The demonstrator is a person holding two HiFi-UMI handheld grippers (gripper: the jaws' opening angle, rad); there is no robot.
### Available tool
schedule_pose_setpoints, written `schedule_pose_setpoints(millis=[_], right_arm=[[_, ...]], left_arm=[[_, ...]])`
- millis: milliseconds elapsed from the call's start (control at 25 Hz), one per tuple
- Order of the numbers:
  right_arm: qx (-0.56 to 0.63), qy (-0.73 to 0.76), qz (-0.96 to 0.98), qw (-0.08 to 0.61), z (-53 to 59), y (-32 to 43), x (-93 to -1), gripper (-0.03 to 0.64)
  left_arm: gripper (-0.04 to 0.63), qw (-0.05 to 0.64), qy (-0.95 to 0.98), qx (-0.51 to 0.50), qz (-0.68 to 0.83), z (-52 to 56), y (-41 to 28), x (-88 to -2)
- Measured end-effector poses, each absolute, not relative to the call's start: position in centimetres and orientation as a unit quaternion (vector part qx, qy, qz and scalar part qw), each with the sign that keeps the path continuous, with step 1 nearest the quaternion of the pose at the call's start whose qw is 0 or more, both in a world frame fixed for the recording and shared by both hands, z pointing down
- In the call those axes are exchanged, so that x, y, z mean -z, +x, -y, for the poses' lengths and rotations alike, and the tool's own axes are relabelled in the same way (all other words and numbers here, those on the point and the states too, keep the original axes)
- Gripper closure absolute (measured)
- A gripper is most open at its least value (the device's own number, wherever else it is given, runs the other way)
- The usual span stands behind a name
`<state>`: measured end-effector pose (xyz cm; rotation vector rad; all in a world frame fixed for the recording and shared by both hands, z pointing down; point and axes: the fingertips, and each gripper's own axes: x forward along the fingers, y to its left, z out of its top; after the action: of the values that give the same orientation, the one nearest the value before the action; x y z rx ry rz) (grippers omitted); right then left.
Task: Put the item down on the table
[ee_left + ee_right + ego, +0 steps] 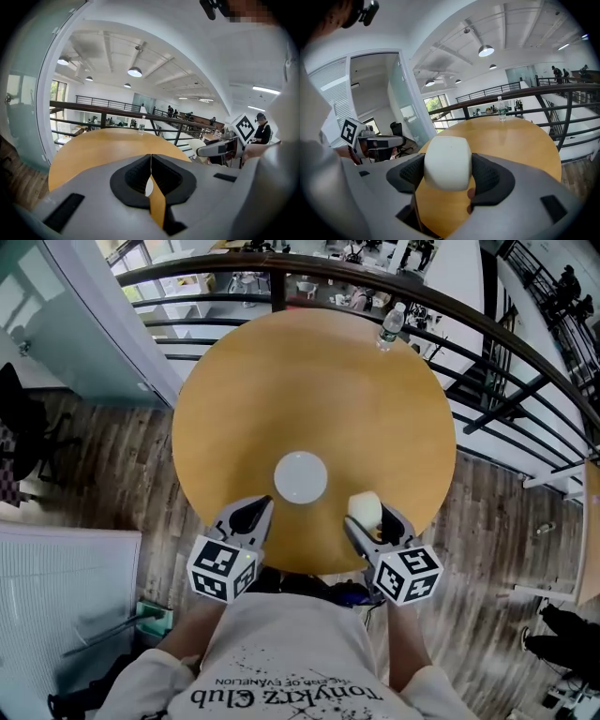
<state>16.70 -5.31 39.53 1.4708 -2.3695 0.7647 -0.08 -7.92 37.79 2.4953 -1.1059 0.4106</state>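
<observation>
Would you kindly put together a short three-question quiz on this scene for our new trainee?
1. True or false: the left tool is shut and empty.
2. Which one holds the white rounded block: A) left tool, B) right tool?
3. Fill in: the water bottle stands near the table's ____ edge, as seen from the person.
Key: 1 true; 2 B; 3 far.

Left gripper (pixel 263 505) fingers pressed together, right gripper (pixel 369 517) fingers clamping white item (pixel 447 162)
</observation>
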Motion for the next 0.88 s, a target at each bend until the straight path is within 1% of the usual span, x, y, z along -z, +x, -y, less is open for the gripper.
schedule_pose_setpoints(millis=[680, 880], right_arm=[[-0.263, 0.516, 0.797, 0.173, 9.4, 14.2, -42.8, 0.290], [-0.274, 0.508, 0.795, 0.187, 10.8, 13.6, -44.3, 0.290]], left_arm=[[0.571, 0.206, 0.891, -0.165, 0.370, 11.4, -1.7, -40.7], [0.571, 0.222, 0.888, -0.171, 0.365, 12.2, -1.4, -42.1]])
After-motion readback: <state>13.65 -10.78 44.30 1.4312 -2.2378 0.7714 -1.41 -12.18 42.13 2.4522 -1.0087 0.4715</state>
